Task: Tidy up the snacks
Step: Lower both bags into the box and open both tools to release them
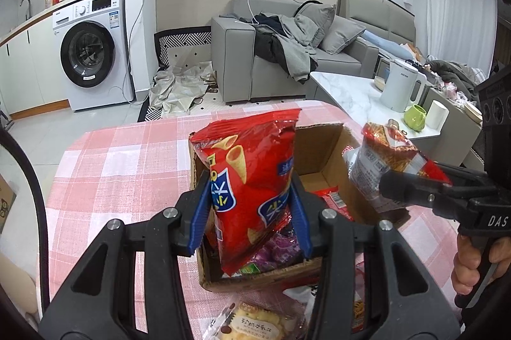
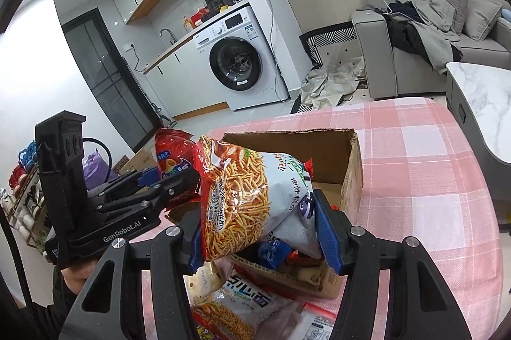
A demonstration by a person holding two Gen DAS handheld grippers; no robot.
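My left gripper [image 1: 250, 205] is shut on a red bag of cone snacks [image 1: 252, 180] and holds it upright over an open cardboard box [image 1: 322, 148] on the pink checked tablecloth. My right gripper [image 2: 258, 221] is shut on a white and red bag of fried noodle sticks [image 2: 252, 199], held over the same box [image 2: 351, 167]. The right gripper and its bag [image 1: 383, 158] show at the right of the left wrist view. The left gripper [image 2: 153, 180] with the red bag [image 2: 172, 154] shows at the left of the right wrist view. Several snack packs lie inside the box.
More snack packs lie on the tablecloth [image 2: 431, 180] in front of the box: a noodle stick bag [image 2: 236, 305] and a biscuit pack [image 1: 255, 324]. A marble side table [image 1: 351, 90] with a white kettle [image 1: 402, 84], green mug and white cup stands right. Sofa and washing machine beyond.
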